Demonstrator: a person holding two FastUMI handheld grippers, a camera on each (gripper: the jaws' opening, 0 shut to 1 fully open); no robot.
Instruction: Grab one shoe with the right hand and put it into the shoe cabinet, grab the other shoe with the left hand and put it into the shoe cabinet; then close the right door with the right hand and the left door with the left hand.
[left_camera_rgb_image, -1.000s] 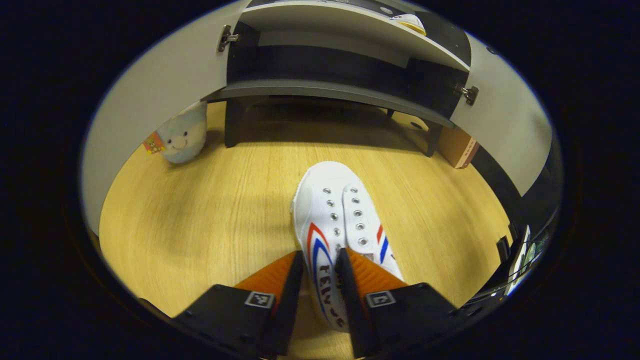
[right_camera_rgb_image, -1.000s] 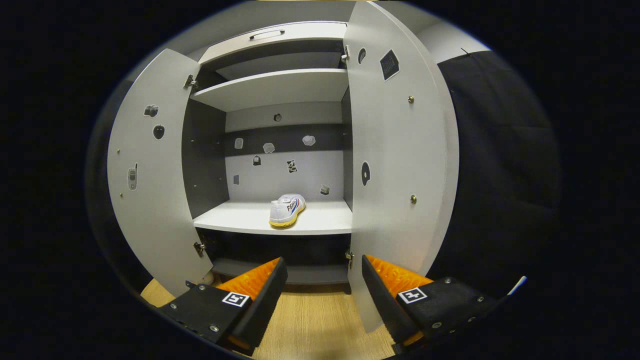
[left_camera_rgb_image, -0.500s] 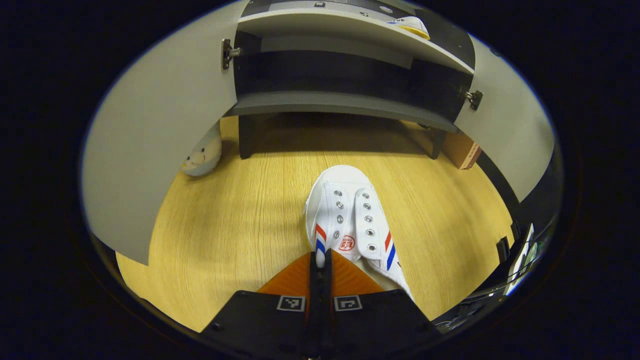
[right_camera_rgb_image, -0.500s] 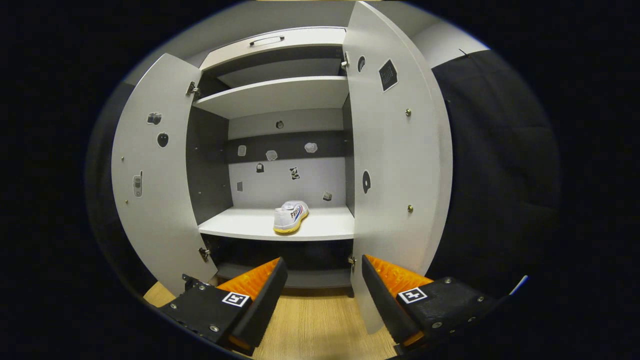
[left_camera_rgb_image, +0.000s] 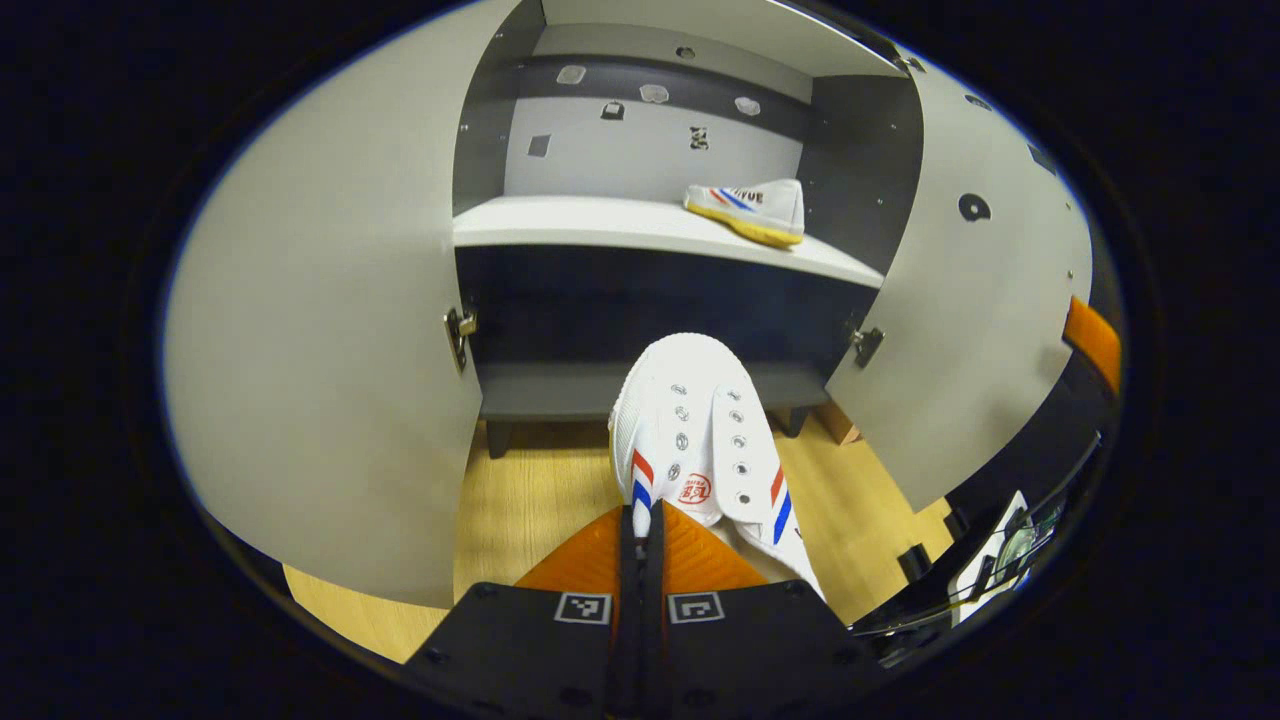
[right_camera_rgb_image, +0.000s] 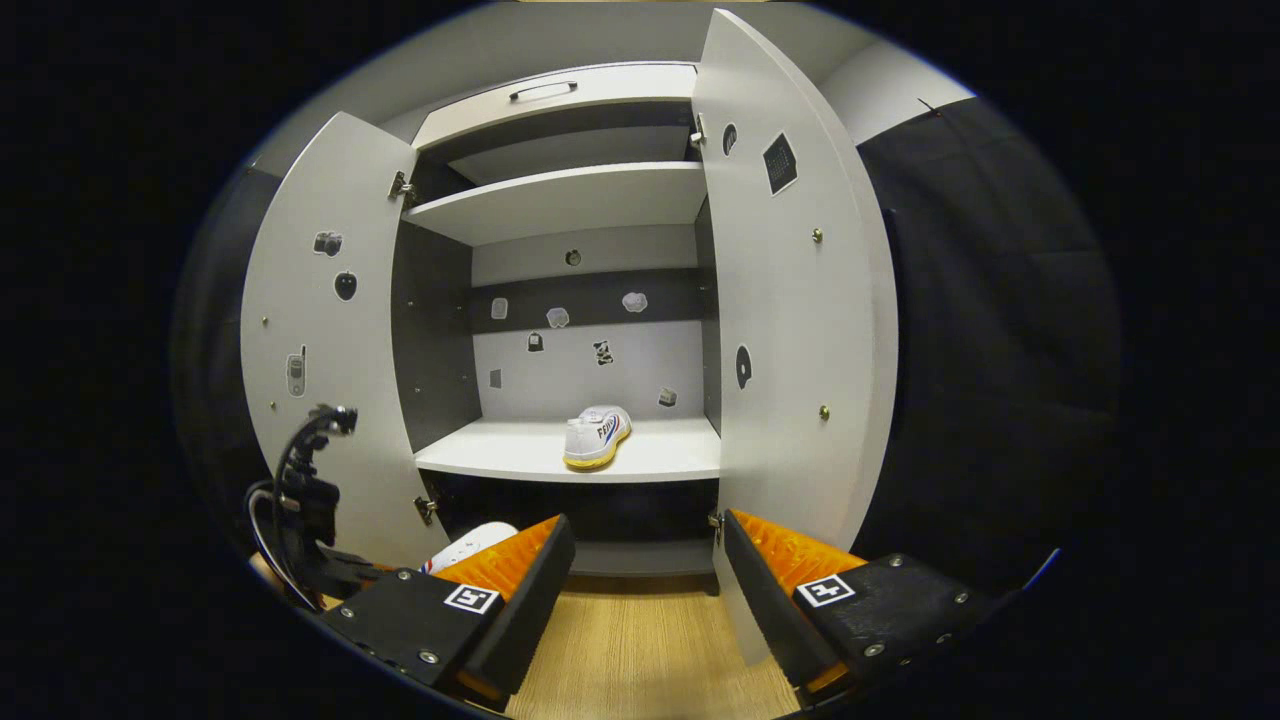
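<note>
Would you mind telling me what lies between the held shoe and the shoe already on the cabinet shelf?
In the left gripper view, the dark lower compartment and the shelf's front edge lie between the held shoe and the shelved shoe.

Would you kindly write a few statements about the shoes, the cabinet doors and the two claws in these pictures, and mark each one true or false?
1. One shoe already sits on a shelf inside the cabinet. True.
2. The left claw is shut on the second shoe. True; its fingers pinch the edge of the shoe's opening.
3. Both cabinet doors are closed. False; the left door and the right door both stand open.
4. The right claw grips a shoe. False; it is open and holds nothing.
5. The shoe on the shelf has a yellow sole. True.
</note>
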